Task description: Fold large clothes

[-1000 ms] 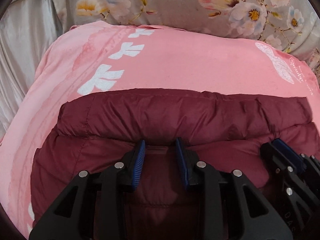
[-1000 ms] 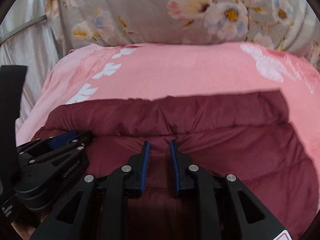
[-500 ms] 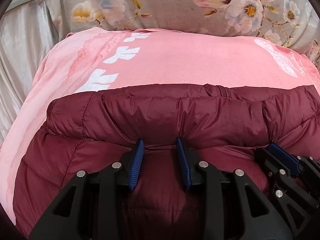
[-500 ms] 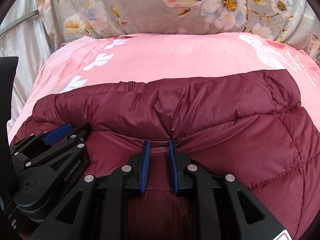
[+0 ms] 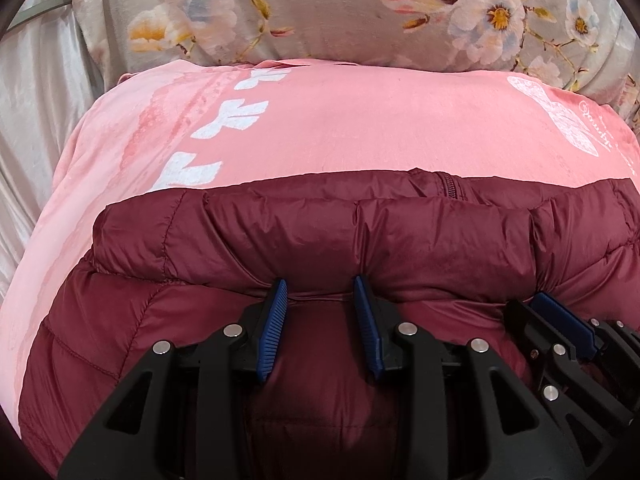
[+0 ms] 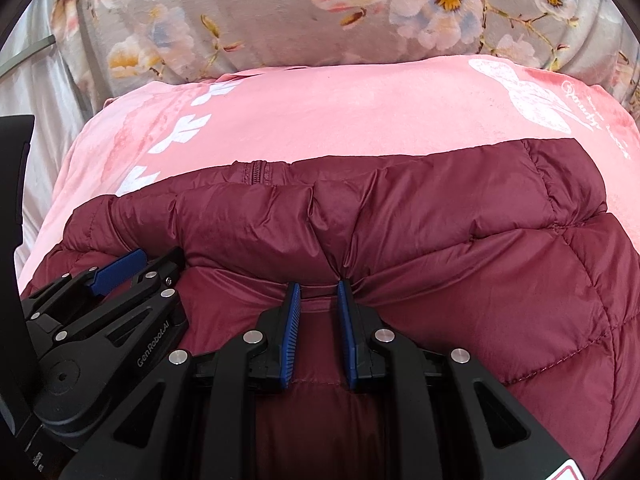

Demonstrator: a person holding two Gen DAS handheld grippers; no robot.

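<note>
Two hand-held grippers carry the folded-over edge of a maroon puffer jacket across a bed, a fold in mid-stroke by the look of it. The left gripper has its blue-padded fingers set fairly narrow with a tuck of the quilted cloth bunched between the tips; the right gripper is pinched narrower on a gathered pleat of the same edge. In each view the other gripper shows just beside, at the lower corner, so the pair works close together. The jacket fills the lower half of both frames, its zip end peeking at the top of the roll. It lies on a pink blanket printed with white motifs; behind, across the top of the frame, runs a grey floral cushion or quilt, with pale satin fabric at the upper left. The next move likely calls for laying the edge flat and square before letting go.
</note>
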